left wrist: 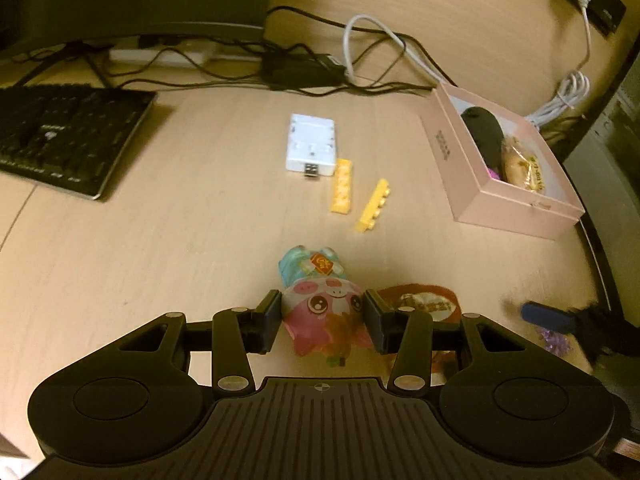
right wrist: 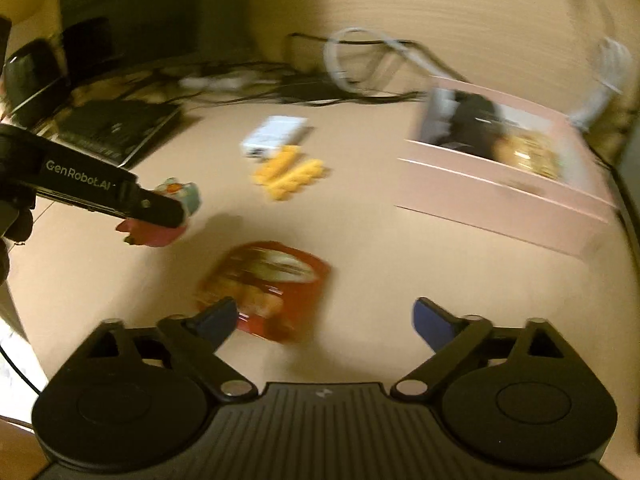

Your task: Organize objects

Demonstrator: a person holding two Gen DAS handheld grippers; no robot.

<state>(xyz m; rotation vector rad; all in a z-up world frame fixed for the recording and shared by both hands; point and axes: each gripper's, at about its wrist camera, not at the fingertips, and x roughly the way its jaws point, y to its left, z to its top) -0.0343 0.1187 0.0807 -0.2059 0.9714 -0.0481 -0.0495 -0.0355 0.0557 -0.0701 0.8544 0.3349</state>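
Observation:
My left gripper [left wrist: 323, 314] is shut on a pink and blue pig-print packet [left wrist: 320, 304], held just above the desk; it also shows in the right wrist view [right wrist: 176, 204]. My right gripper [right wrist: 324, 320] is open and empty, its blue fingers over a red snack packet [right wrist: 268, 288] lying on the desk; that packet also shows in the left wrist view [left wrist: 428, 302]. Two yellow toy bricks [left wrist: 342, 186] and a white charger [left wrist: 311, 146] lie mid-desk. The pink box [left wrist: 472, 196] at the right holds a black object and a wrapped snack.
A black keyboard [left wrist: 60, 136] lies at the left. Cables, a power strip and a black adapter [left wrist: 304, 70] run along the back under a monitor. The desk edge is just right of the pink box. The right wrist view is motion-blurred.

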